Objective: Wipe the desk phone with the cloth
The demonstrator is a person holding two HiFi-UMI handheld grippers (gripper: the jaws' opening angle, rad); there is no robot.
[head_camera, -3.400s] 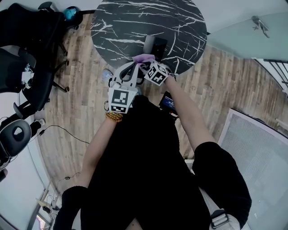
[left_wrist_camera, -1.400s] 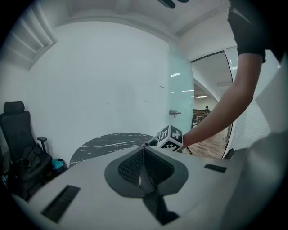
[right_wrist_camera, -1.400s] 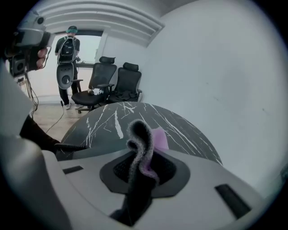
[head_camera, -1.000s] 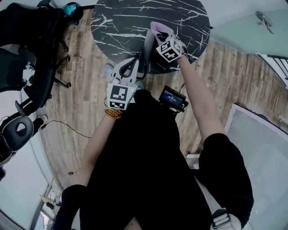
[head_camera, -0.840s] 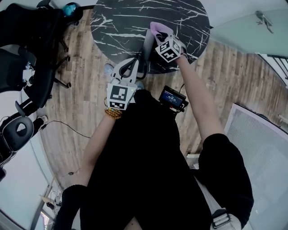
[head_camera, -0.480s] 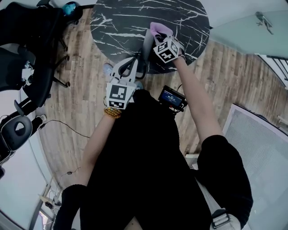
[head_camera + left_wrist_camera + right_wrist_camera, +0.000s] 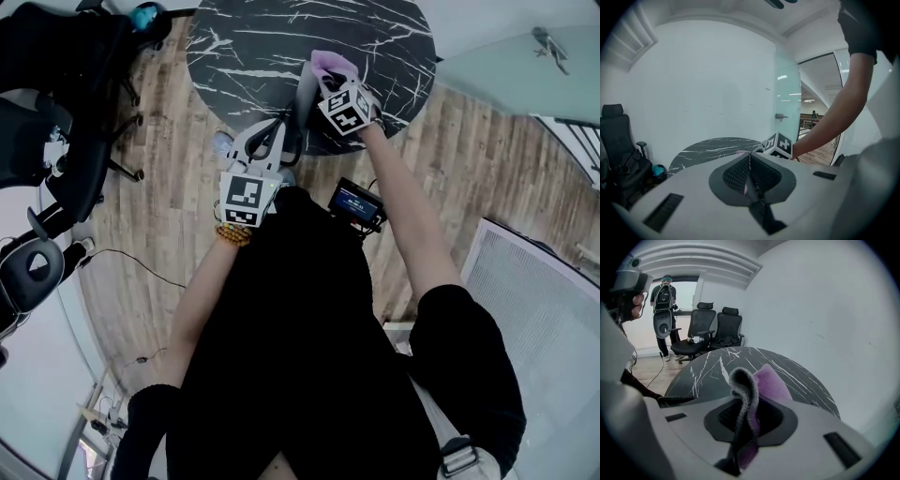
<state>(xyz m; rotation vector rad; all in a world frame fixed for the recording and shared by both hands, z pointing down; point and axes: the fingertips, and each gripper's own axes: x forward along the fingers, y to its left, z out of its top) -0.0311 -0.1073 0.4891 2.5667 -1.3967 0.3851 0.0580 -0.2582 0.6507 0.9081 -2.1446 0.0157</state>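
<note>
We hold the cloth [image 7: 330, 64], pinched tight in the right gripper's [image 7: 332, 86] fingers, over the phone [image 7: 305, 91] at the desk's [image 7: 253, 37] six o'clock edge to wipe it, while the left gripper [image 7: 750, 154], fingers closed and apparently empty, hangs at seven o'clock, clear of the stroke.

The surface [image 7: 262, 37] lies ahead of the person, with the desk phone [image 7: 303, 101] by its near edge. The right claw [image 7: 328, 82] is over the phone, with the cloth [image 7: 330, 63] pinched between its jaws. The left claw [image 7: 279, 131], jaws together, sits left of the phone, nearer the person. Office chairs [image 7: 47, 122] stand on the floor [image 7: 159, 234], left of the surface.
</note>
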